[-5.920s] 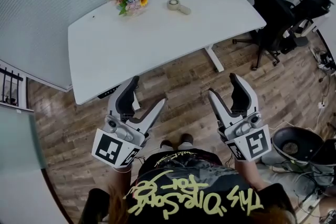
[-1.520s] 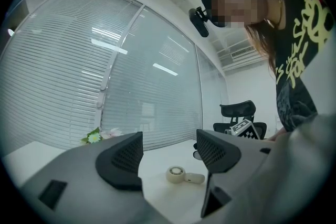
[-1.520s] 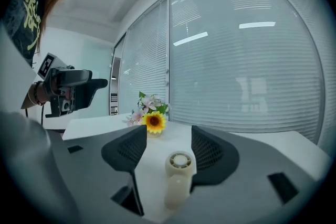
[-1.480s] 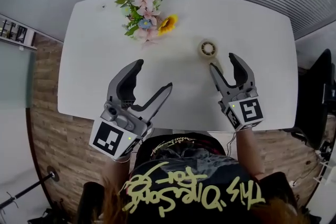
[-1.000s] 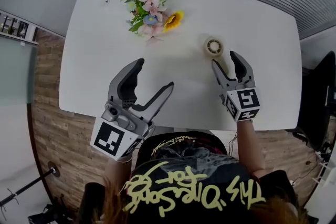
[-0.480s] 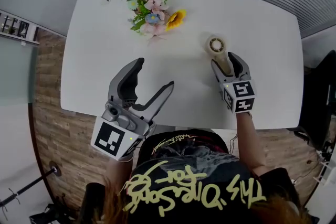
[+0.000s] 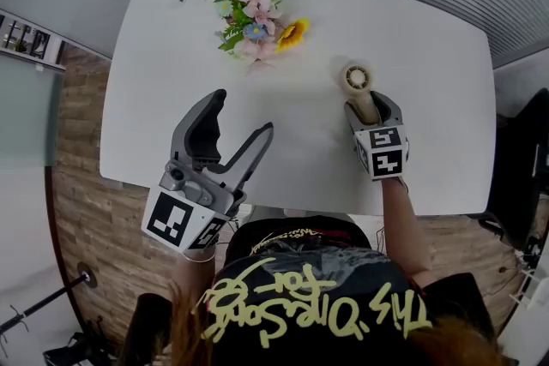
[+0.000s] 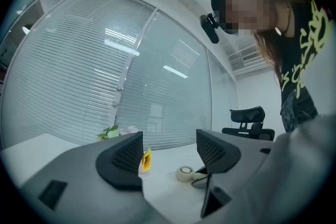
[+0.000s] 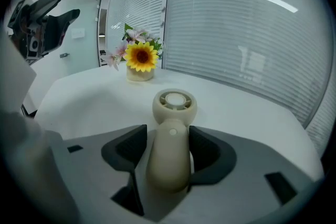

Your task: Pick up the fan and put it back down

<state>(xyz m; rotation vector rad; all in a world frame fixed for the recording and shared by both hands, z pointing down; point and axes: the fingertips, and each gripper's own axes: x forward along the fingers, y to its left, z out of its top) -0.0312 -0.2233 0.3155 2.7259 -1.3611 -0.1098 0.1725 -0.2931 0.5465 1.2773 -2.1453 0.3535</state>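
Fingers (image 7: pixel 391 109) of the right gripper (image 7: pixel 371 105) pinch the fan (image 7: pixel 358 80) by its handle in the head view. Its round head lies on the white counter (image 7: pixel 171 56), not far from the flowers (image 7: pixel 255 13). The left gripper (image 7: pixel 241 113) hovers at the near edge, fingers wide apart and empty. The left gripper view shows only air between its spread fingers (image 8: pixel 123 159), with the fan (image 8: pixel 185 173) well beyond. In the right gripper view both fingers press the handle's sides, and the fan (image 9: pixel 175 105) appears not yet off the counter. The grasp looks made; the next move calls for a straight, level lift, then an easy set-down.
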